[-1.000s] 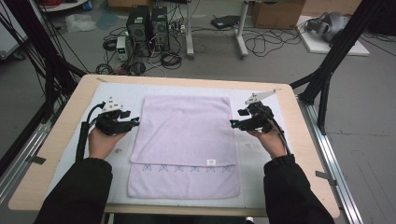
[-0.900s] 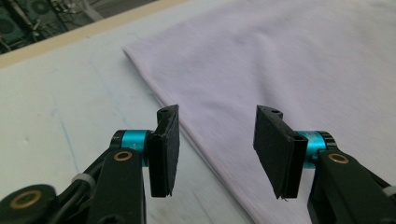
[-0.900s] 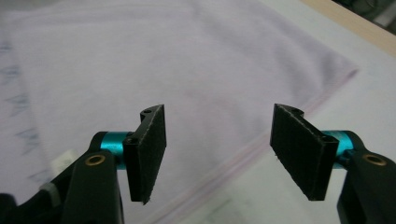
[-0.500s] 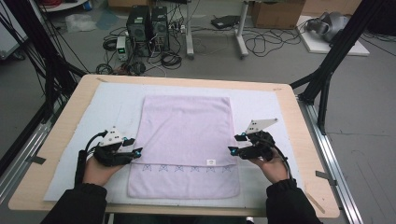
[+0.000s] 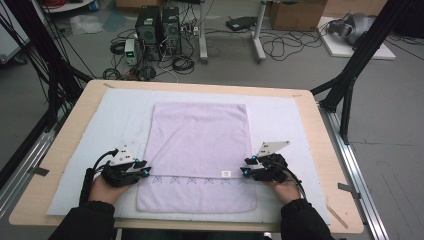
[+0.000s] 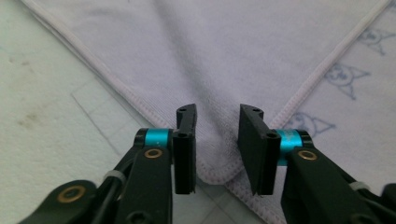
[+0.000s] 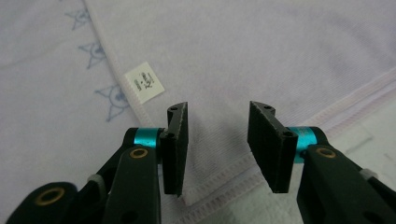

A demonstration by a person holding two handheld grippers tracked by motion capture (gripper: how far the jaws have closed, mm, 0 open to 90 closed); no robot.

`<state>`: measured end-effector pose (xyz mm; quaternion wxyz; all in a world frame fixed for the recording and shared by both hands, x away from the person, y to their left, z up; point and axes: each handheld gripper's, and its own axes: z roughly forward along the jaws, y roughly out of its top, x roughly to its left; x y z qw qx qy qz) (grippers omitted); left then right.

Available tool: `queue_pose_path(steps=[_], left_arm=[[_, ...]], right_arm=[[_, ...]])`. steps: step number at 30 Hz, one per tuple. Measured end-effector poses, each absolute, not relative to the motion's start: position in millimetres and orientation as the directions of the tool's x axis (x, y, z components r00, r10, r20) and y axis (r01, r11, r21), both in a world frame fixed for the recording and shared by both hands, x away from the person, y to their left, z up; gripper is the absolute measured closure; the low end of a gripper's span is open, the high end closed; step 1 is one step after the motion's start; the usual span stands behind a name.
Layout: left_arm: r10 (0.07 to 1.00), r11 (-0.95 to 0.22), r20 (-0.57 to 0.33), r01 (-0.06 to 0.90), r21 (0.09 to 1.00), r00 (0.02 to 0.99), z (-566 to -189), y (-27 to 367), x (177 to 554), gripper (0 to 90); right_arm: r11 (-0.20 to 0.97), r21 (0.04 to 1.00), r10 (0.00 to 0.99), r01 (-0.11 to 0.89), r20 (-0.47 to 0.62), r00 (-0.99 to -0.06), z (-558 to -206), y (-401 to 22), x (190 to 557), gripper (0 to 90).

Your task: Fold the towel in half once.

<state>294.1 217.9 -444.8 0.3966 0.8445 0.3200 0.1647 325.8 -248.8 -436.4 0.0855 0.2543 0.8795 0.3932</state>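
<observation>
While both jaws have been closing, left gripper (image 6: pixel 217 149) and right gripper (image 7: pixel 219 149) straddle towel (image 5: pixel 200 145) corners, ungripped

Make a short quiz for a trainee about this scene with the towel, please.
1. True or false: the towel lies crumpled in a heap.
2. What lies between the left tool's jaws? A) a towel corner B) the label C) a cable
3. Fill in: the white label lies close to the ___ tool.

Key
1. False: it lies flat on the table.
2. A.
3. The right tool.
Note: the jaws of both tools have just been closing, each with a towel corner between them. The pads do not press on it yet.
</observation>
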Motion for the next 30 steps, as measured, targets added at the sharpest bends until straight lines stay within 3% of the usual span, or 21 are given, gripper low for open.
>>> queue_pose_path(steps=[3, 5, 7, 13, 20, 26, 30], left_arm=[[0.671, -0.477, 0.016, 0.415, 0.775, 0.741, -445.0, 216.3, 294.9, 77.4], [0.676, -0.467, 0.007, 0.421, 0.777, 0.737, -445.1, 217.0, 295.1, 83.2], [0.680, -0.451, -0.010, 0.429, 0.783, 0.733, -445.6, 217.8, 295.4, 85.9], [0.685, -0.428, -0.030, 0.435, 0.793, 0.728, -438.6, 219.4, 295.4, 87.4], [0.683, -0.376, -0.044, 0.403, 0.834, 0.729, -402.2, 226.2, 289.7, 88.4], [0.662, -0.386, -0.023, 0.367, 0.846, 0.749, -385.6, 231.4, 258.1, 88.5], [0.628, -0.393, -0.033, 0.354, 0.848, 0.777, -388.2, 230.9, 229.4, 88.0]], right_arm=[[0.586, 0.718, 0.497, 0.375, 0.047, -0.867, -442.0, -245.9, 328.4, 68.1], [0.592, 0.719, 0.481, 0.364, 0.048, -0.875, -441.9, -246.9, 329.1, 81.7], [0.594, 0.716, 0.474, 0.367, 0.056, -0.879, -441.7, -246.2, 328.9, 86.3], [0.580, 0.727, 0.471, 0.367, 0.067, -0.879, -432.1, -249.0, 330.3, 87.6], [0.547, 0.777, 0.459, 0.311, 0.032, -0.888, -393.6, -250.8, 327.4, 87.6], [0.561, 0.783, 0.424, 0.269, 0.007, -0.906, -371.3, -255.0, 303.6, 87.6], [0.552, 0.787, 0.394, 0.277, 0.046, -0.918, -373.9, -264.0, 277.2, 86.1]])
